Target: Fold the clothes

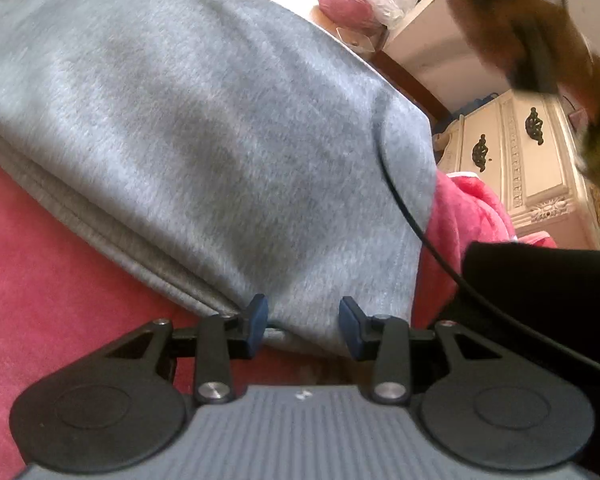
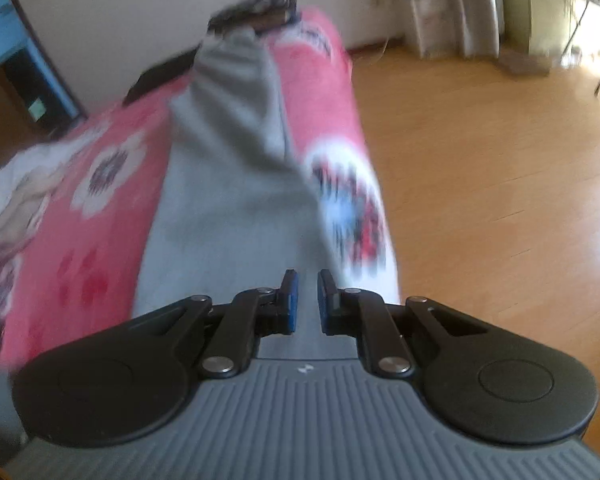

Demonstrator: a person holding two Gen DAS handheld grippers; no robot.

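A grey garment lies folded in layers on a red bed cover. My left gripper sits at its near corner, the blue pads closed on the bunched cloth that fills the gap between them. In the right wrist view the same grey garment stretches lengthwise along the flowered red cover and narrows to a taut strip at my right gripper. Those jaws stand almost together, with the strip of cloth pinched between them. That view is blurred.
A blurred hand and a black sleeve with a thin cable are at the right. A cream dresser stands beyond. Wooden floor borders the bed's right edge. Dark items lie at its far end, pale cloth at the left.
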